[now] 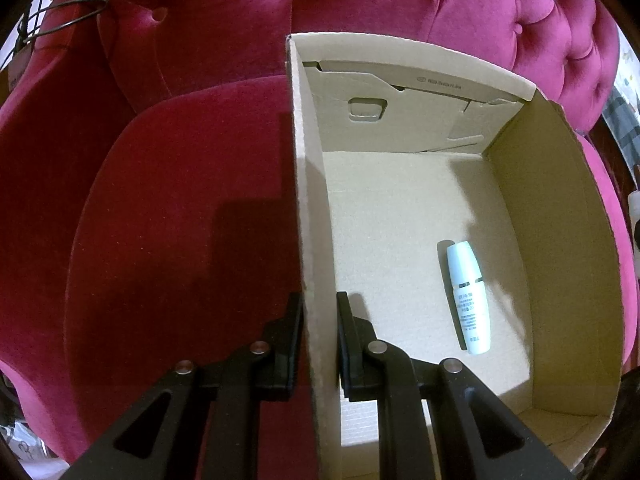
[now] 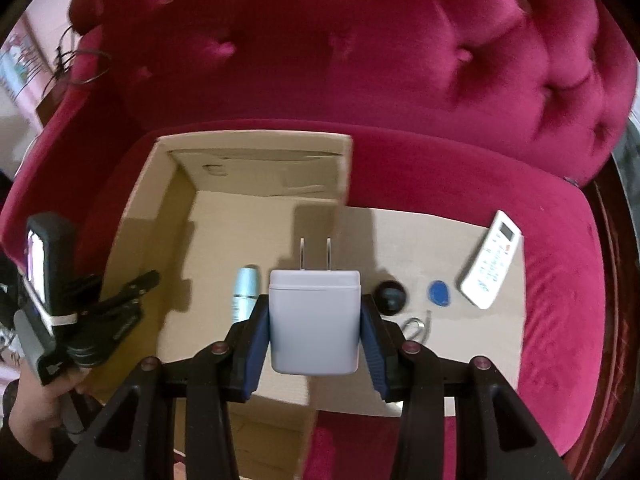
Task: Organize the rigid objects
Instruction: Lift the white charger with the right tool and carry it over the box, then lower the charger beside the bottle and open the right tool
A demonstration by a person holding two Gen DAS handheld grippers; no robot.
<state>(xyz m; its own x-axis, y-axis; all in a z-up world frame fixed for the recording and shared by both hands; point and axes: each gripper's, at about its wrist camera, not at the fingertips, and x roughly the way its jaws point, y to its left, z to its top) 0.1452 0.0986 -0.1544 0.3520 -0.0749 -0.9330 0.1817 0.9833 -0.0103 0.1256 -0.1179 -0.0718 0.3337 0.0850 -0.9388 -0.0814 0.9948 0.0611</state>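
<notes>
Right wrist view: the right gripper (image 2: 316, 328) holds a white charger (image 2: 314, 322) between its blue pads, prongs pointing away from the camera. The charger hangs above the right wall of the box (image 2: 176, 240); the box floor lies to the left and below it, so I judge the next move must go left and then down. The long axis of the charger runs along the fingers.

In the box a small bottle (image 1: 468, 300) already lies flat, its long axis roughly parallel to the box's side walls. The left gripper (image 1: 318, 340) is closed narrow on the left box wall and steadies it. The bottle has small printed text, and the far wall a logo; both are too small to read. Outside, on a cardboard flap, lie a remote (image 2: 491, 260), a blue tag (image 2: 439, 293), a black round thing (image 2: 392, 298) and a ring (image 2: 416, 326).
</notes>
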